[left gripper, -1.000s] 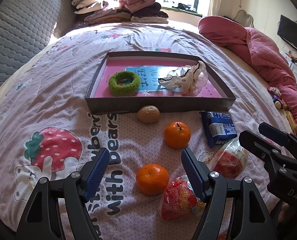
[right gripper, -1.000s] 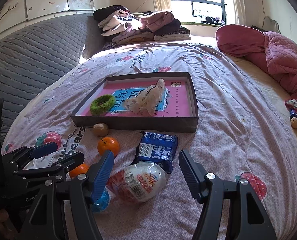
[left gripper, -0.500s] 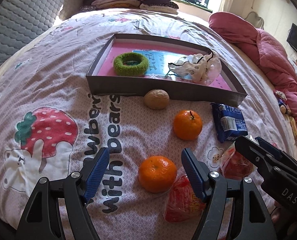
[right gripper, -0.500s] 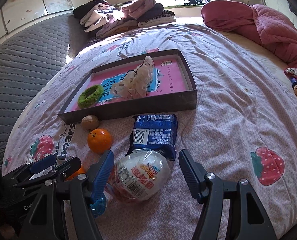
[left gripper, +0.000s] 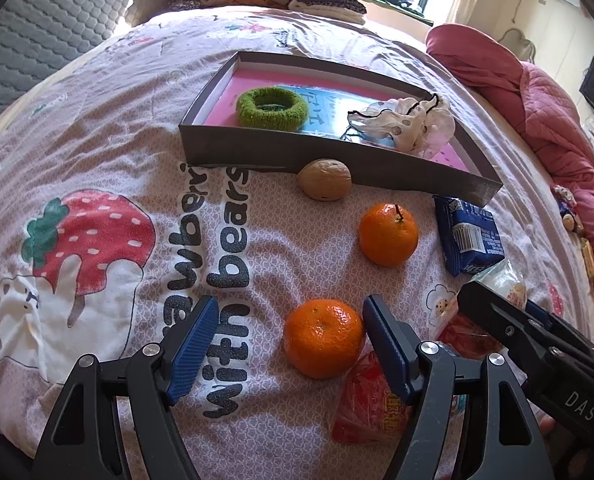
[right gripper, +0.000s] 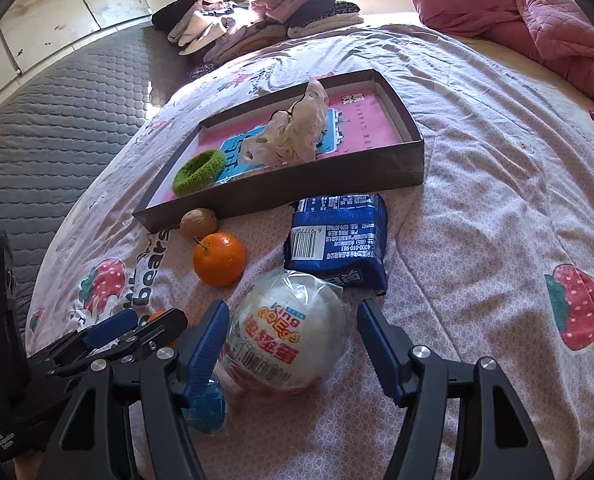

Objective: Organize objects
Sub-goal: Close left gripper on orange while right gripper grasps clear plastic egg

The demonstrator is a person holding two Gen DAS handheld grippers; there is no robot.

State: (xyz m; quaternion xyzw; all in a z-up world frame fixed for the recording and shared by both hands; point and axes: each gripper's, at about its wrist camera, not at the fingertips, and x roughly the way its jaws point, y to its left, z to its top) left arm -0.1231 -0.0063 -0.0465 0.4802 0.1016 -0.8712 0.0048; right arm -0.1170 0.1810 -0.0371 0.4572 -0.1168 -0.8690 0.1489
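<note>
The scene is a bedroom, and the working surface is a bed (left gripper: 97, 128) with a pink strawberry-print cover; folded clothes (right gripper: 257, 20) are stacked at its far end and a red quilt (right gripper: 537, 12) lies near the window; in the middle of the bed sits a shallow grey box (left gripper: 297, 152), which I take as the landmark; inside the box lie a green hair band (left gripper: 272, 106) and a pale fabric scrunchie (left gripper: 409, 124); outside it, touching its near wall, is a walnut (left gripper: 324, 179); nearer to the camera than the box are an orange with a stem (left gripper: 389, 234), a blue snack packet (right gripper: 339, 240), a second orange (left gripper: 323, 338) and a wrapped toy egg (right gripper: 287, 340); beside the second orange lies a red wrapped item (left gripper: 371, 404); the step in hand seems to be the approach for two pick-ups at once; the left gripper (left gripper: 287, 344) has its fingers wide apart, the second orange lies close to the right-side finger and is not clamped; the right gripper (right gripper: 293, 342) has its fingers apart around the toy egg, the left-side finger is very near the wrapper, but I see no squeeze; the next move, I judge, calls for centring the left gripper on the orange, then closing both gently, because the fruit rolls and the wrapper is slippery, then carrying both things over the box wall.
</note>
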